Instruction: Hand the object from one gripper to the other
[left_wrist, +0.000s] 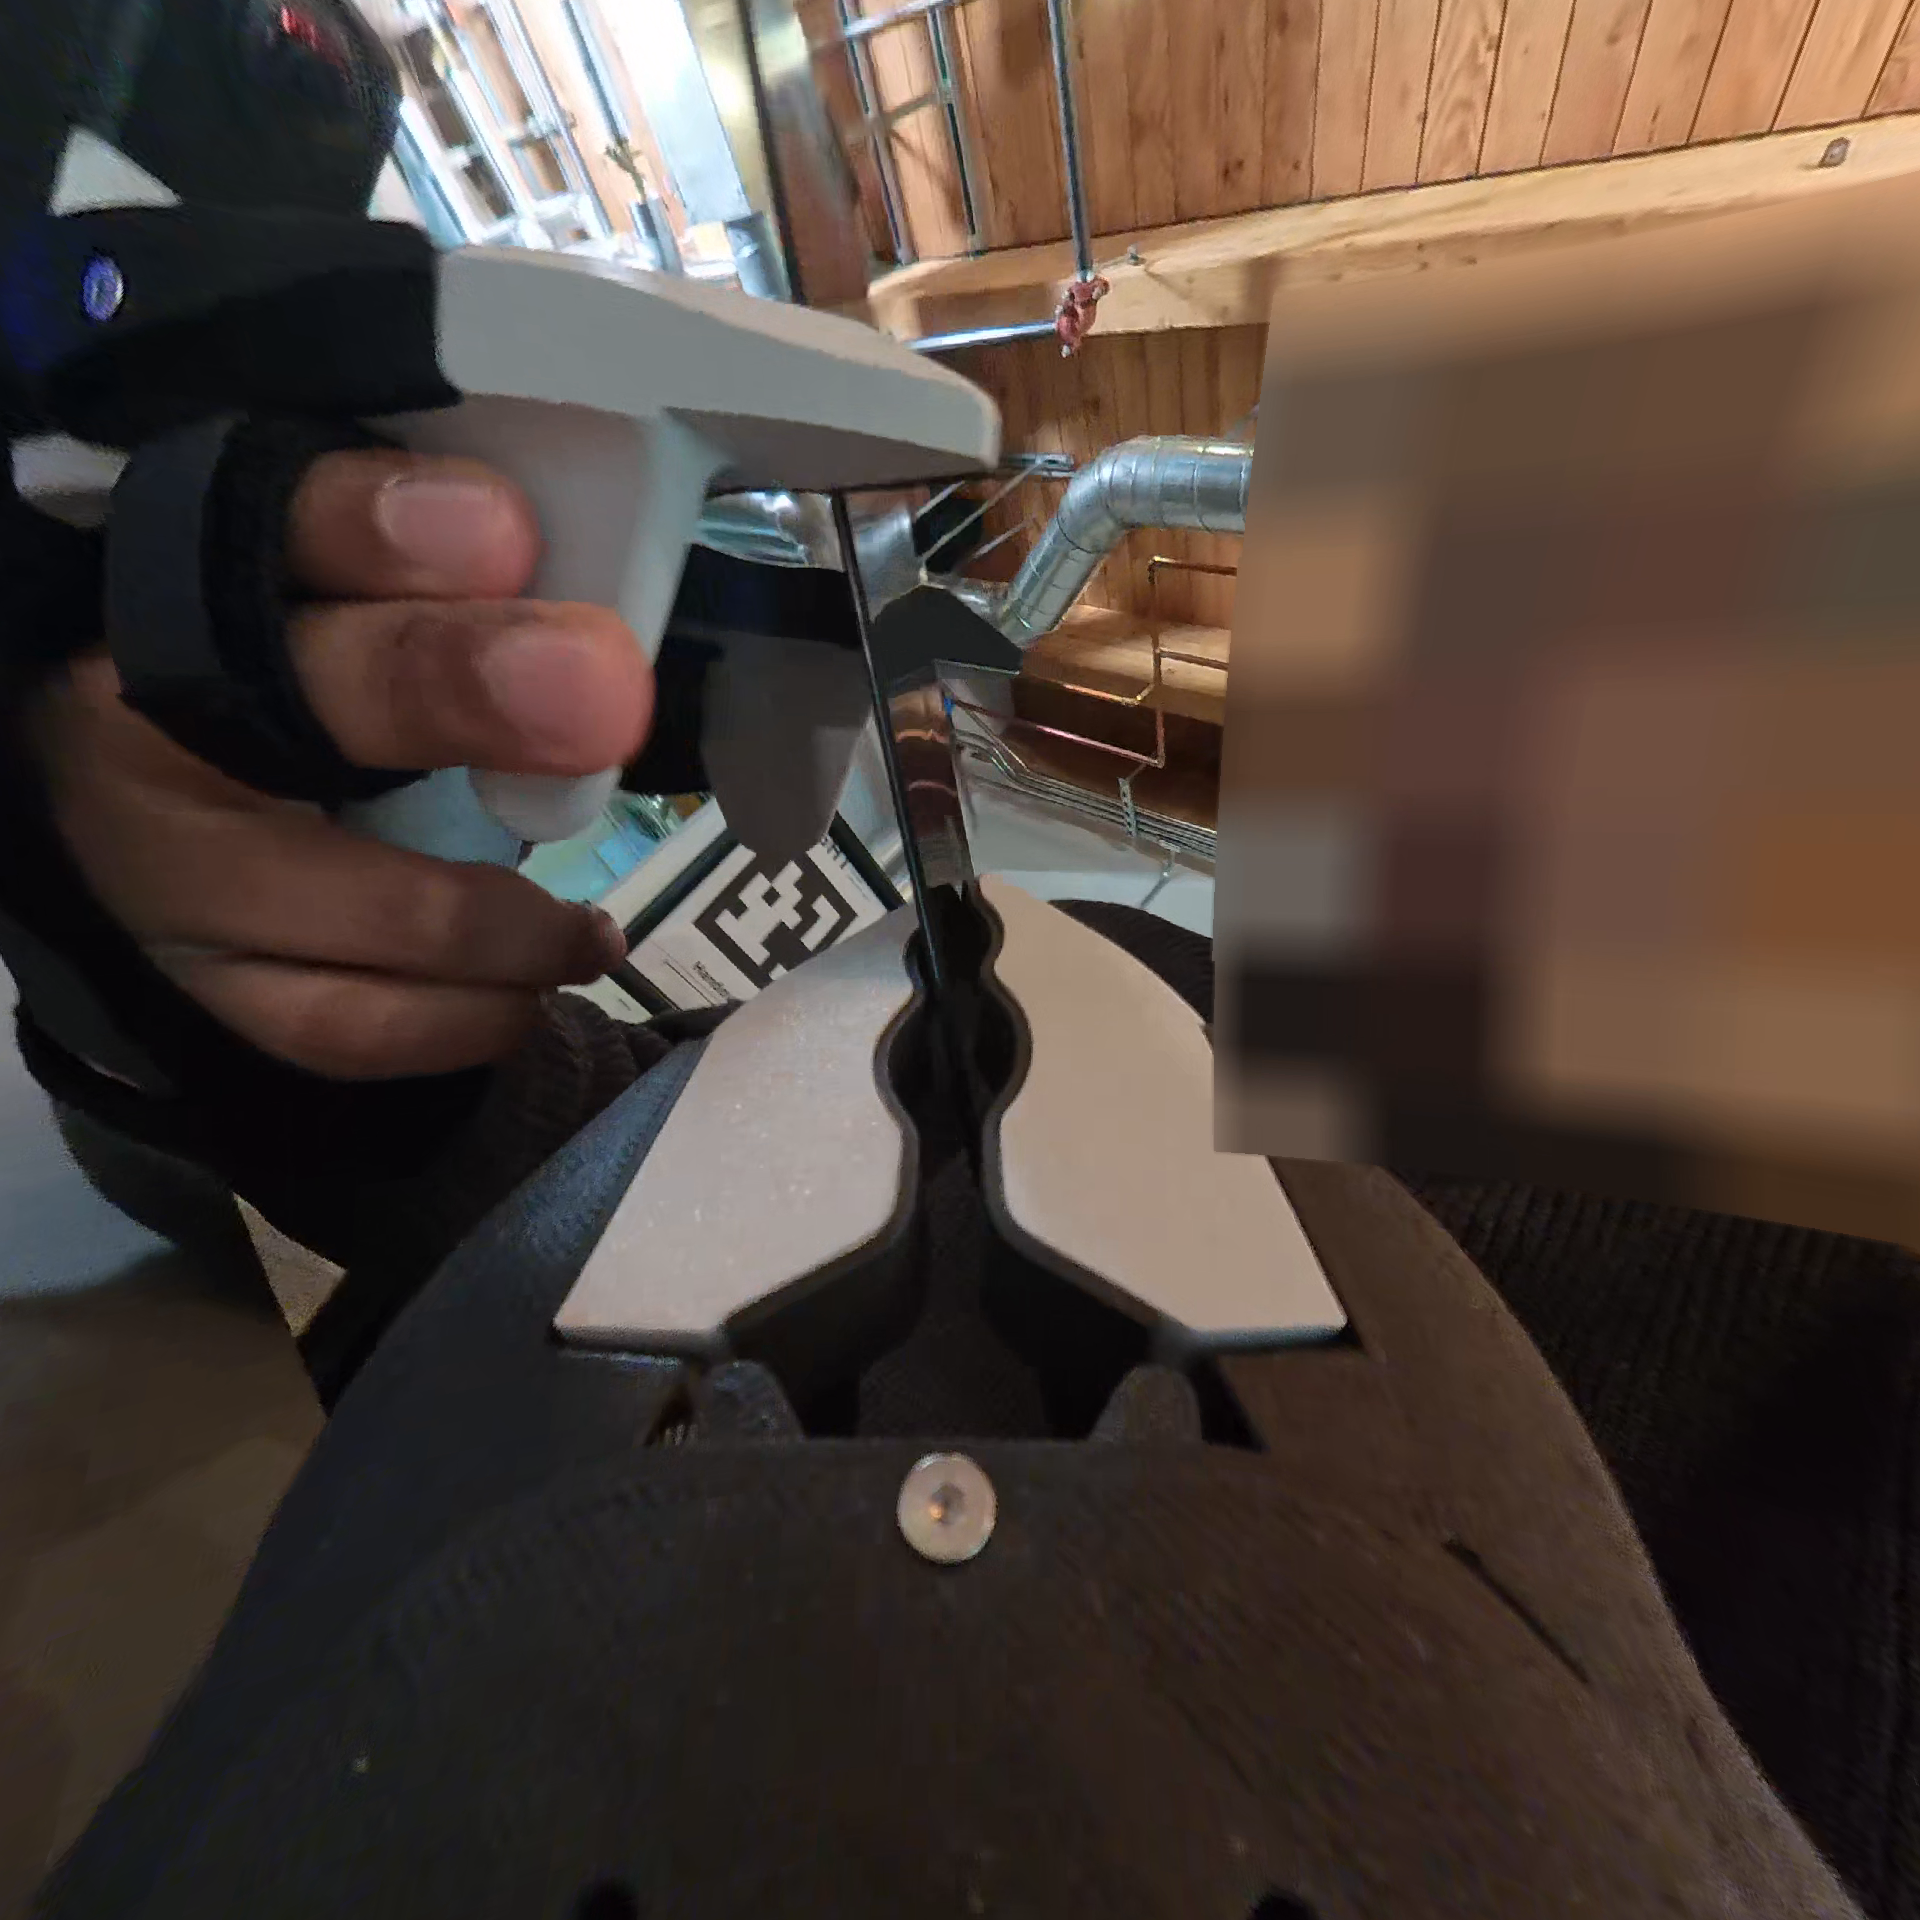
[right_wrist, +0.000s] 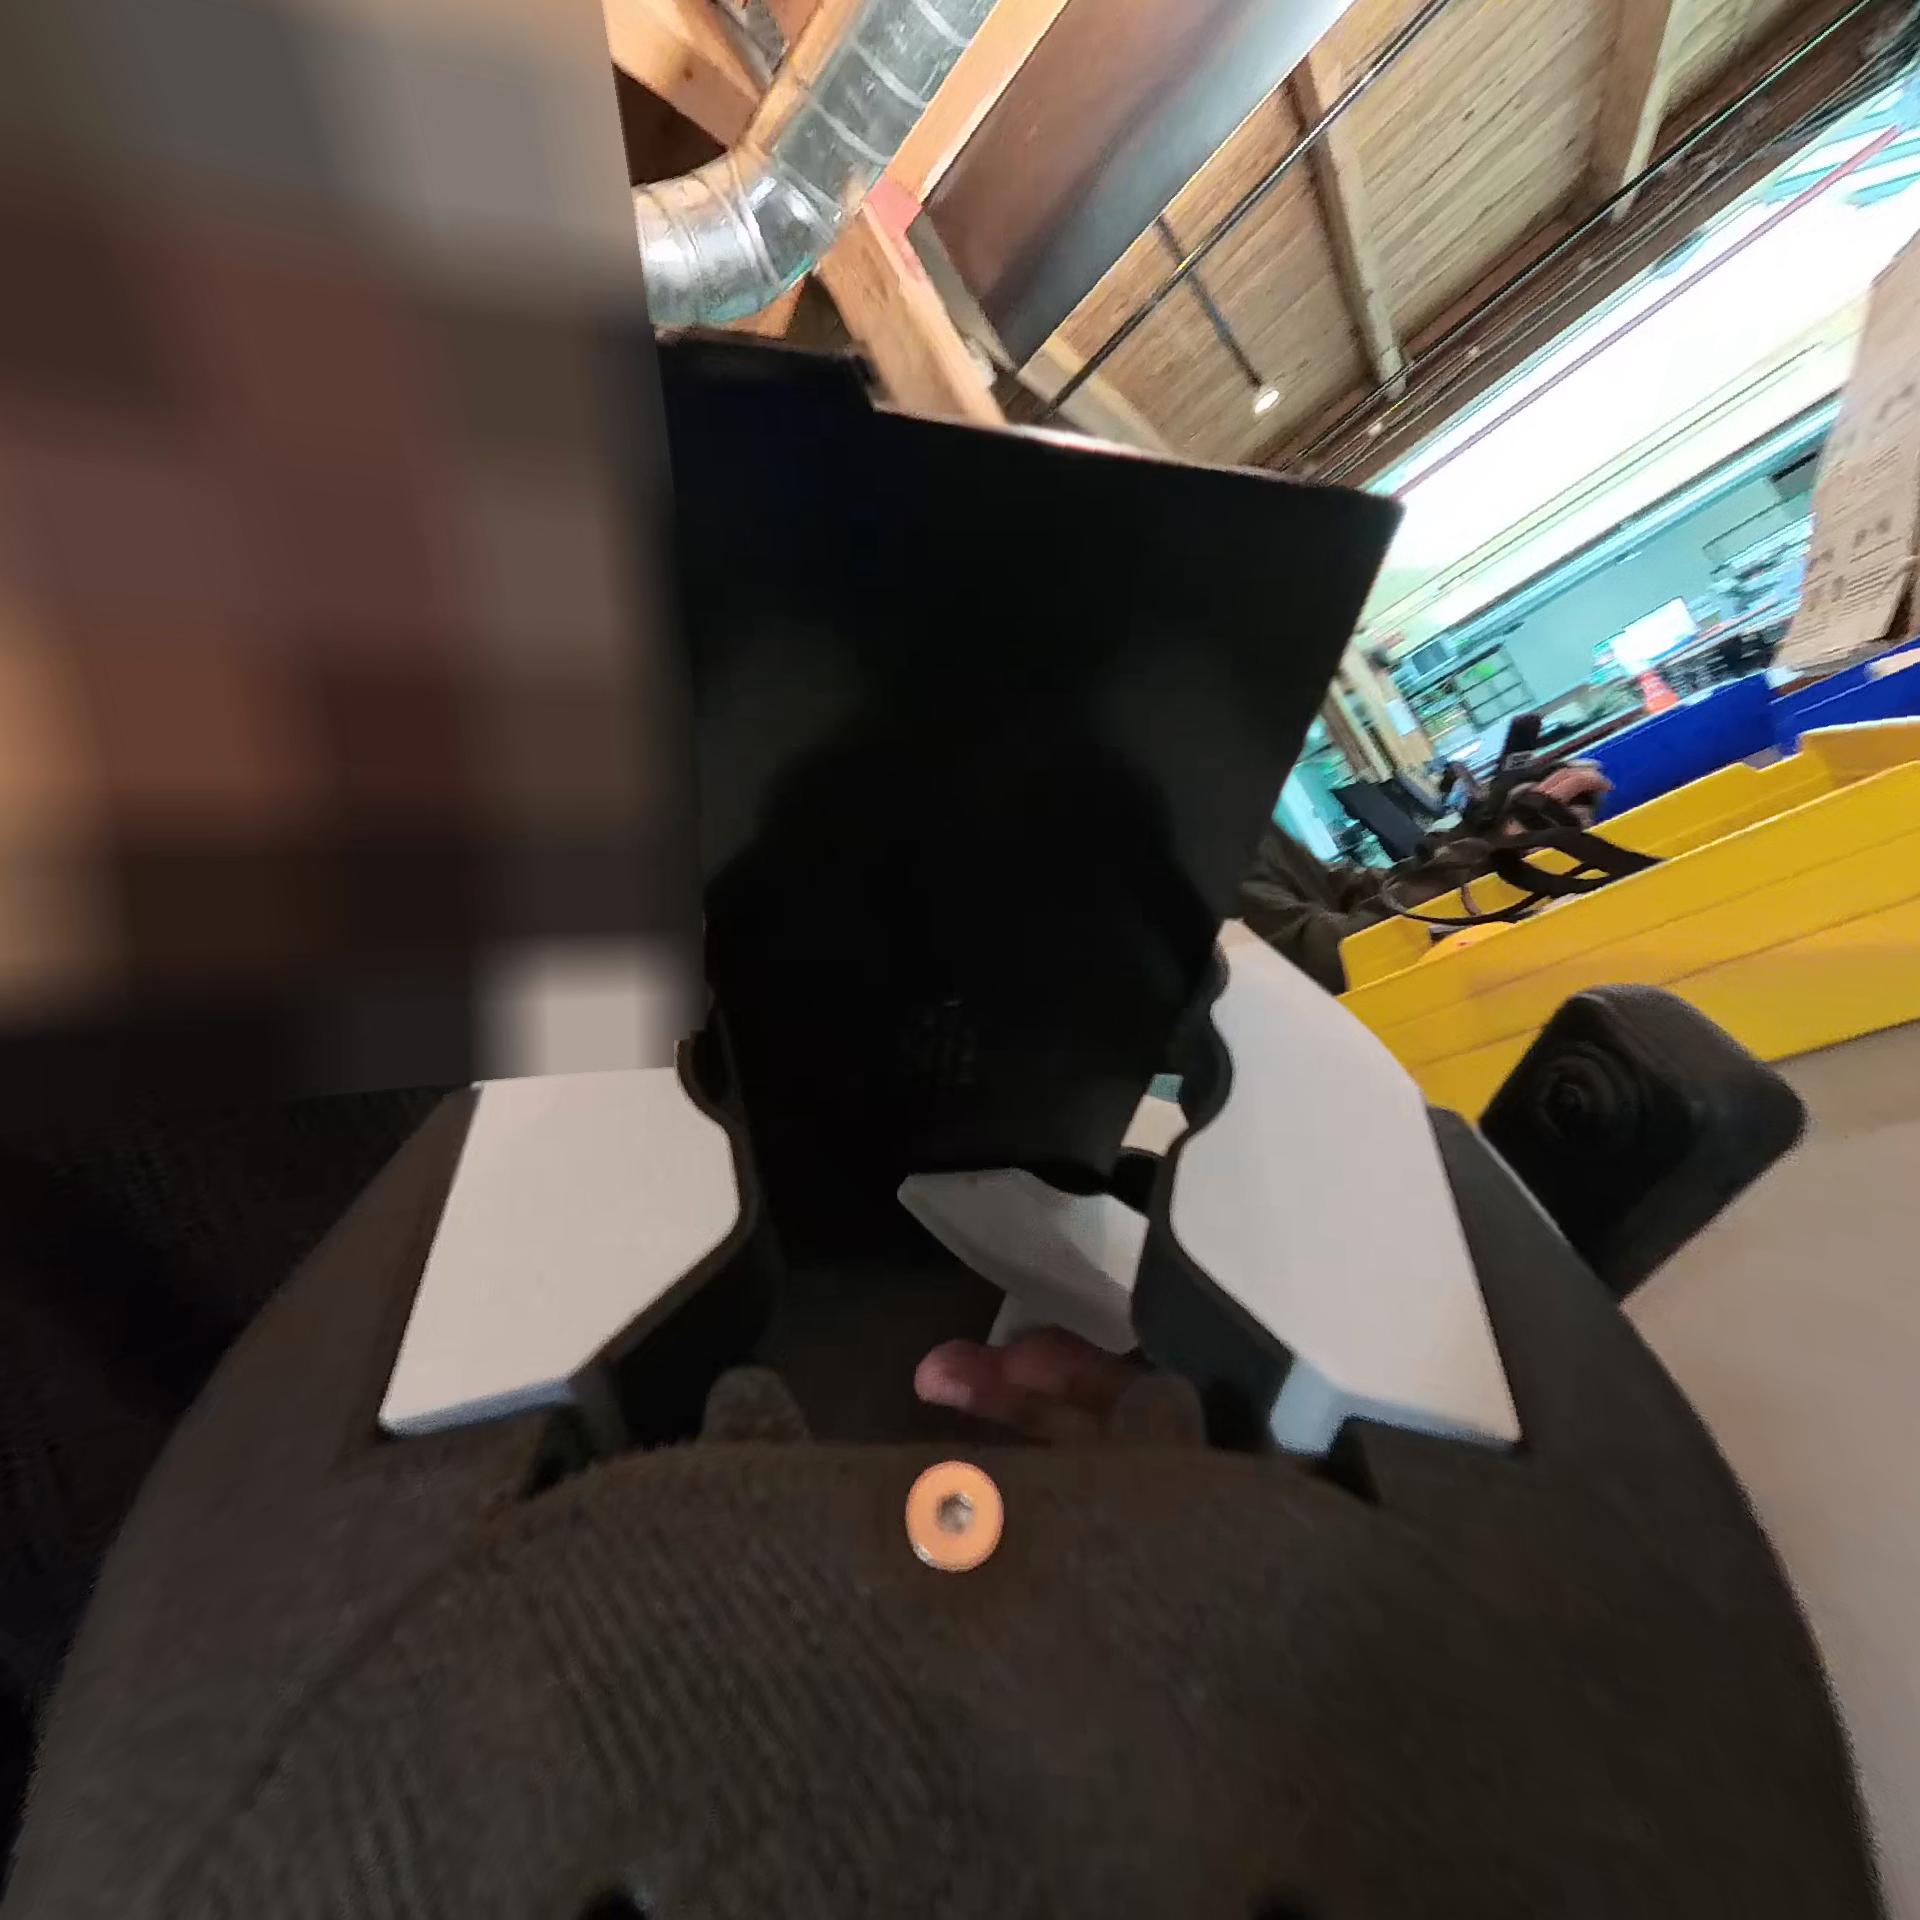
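Left wrist view: your left claw (left_wrist: 951, 961) pinches the thin black panel (left_wrist: 883, 727) edge-on, your right claw (left_wrist: 727, 665) beside it.
Right wrist view: your right claw (right_wrist: 961, 1101) is spread, the panel (right_wrist: 997, 675) between its fingers, contact unclear.

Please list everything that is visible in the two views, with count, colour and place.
flat sheet: one, black, glossy, held up between both tools
marker card: one, black and white, behind the sheet
duct: one, silver, under the wooden wall
bins: several, yellow, far right; blue ones behind
left tool: one, shut on the sheet's edge
right tool: one, jaws wide, sheet between; grip unclear
hand: one, black fingerless glove, holding the right tool
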